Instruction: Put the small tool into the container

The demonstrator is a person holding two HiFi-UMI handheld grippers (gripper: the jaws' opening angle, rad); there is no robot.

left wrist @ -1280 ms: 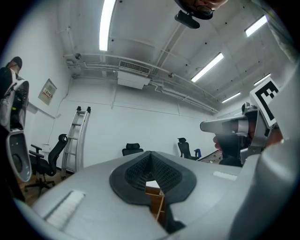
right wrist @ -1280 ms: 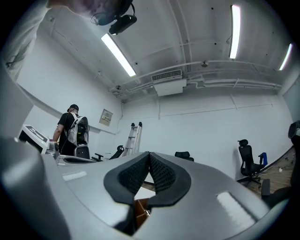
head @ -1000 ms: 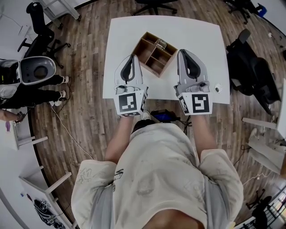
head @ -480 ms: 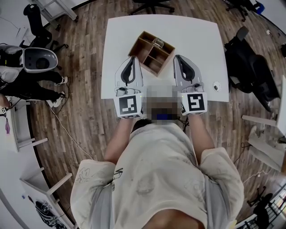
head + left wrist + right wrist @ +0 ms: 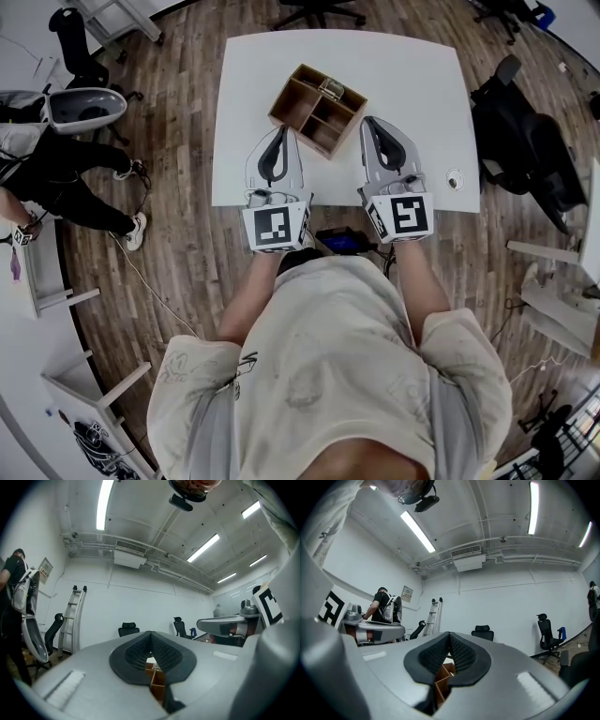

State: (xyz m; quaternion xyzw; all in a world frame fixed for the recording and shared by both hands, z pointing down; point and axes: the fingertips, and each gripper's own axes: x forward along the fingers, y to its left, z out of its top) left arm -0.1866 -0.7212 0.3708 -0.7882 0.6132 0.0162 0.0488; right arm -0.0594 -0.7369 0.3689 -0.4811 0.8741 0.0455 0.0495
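Note:
A brown wooden container (image 5: 317, 109) with several compartments stands on the white table (image 5: 412, 75). A small pale object (image 5: 331, 89) lies in its far compartment. A small round object (image 5: 455, 180) rests on the table near the right edge. My left gripper (image 5: 278, 130) is shut and holds nothing, its tip just short of the container's near left side. My right gripper (image 5: 367, 123) is shut too and holds nothing, its tip by the container's right corner. The container (image 5: 157, 677) shows below the closed left gripper (image 5: 150, 633), and the container (image 5: 443, 676) also shows below the right gripper (image 5: 449, 633).
Black office chairs (image 5: 525, 150) stand right of the table and beyond its far edge. A person (image 5: 56, 173) with a grey chair shell is at the left. A ladder (image 5: 74, 616) leans on the far wall. The floor is wood.
Both grippers have shifted only slightly, the right one a little to the left. The person at the left has walked on, carrying the grey shell further left.

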